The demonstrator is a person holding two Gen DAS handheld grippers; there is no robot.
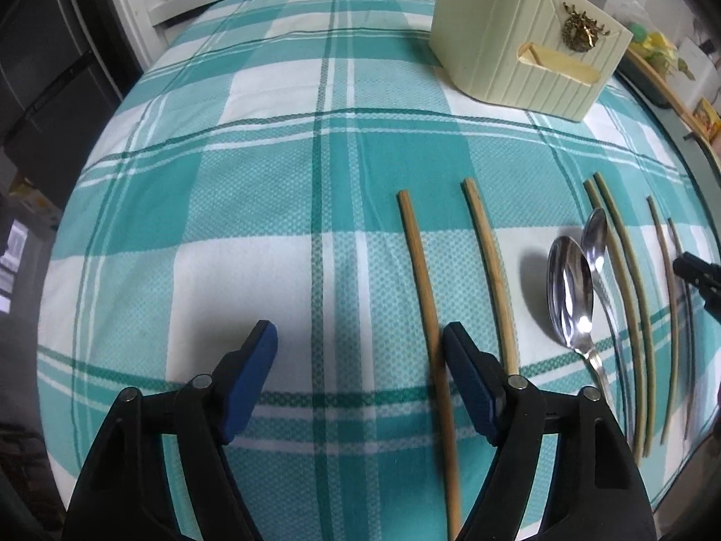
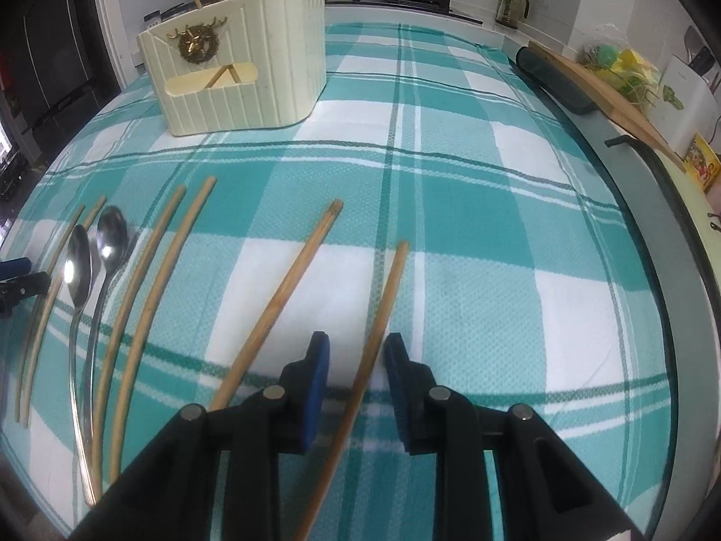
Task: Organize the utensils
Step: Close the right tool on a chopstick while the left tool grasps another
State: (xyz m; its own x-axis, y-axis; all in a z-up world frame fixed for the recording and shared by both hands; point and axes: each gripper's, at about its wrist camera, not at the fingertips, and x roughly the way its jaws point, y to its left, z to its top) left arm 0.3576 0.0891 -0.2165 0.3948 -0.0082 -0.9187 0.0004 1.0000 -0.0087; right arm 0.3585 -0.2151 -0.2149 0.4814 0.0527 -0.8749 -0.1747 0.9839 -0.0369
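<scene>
Eight chopsticks [image 2: 279, 297], two spoons [image 2: 79, 266], one cream holder [image 2: 270, 63] on checked cloth [image 2: 473, 225]

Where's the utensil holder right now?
The cream utensil holder stands at the far side of the checked cloth, upper left in the right wrist view, beyond the spoons and chopsticks.

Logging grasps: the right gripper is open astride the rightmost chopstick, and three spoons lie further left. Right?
Not quite: the right wrist view shows two spoons, not three. The rest holds: the right gripper is open, with the rightmost chopstick between its fingers.
</scene>
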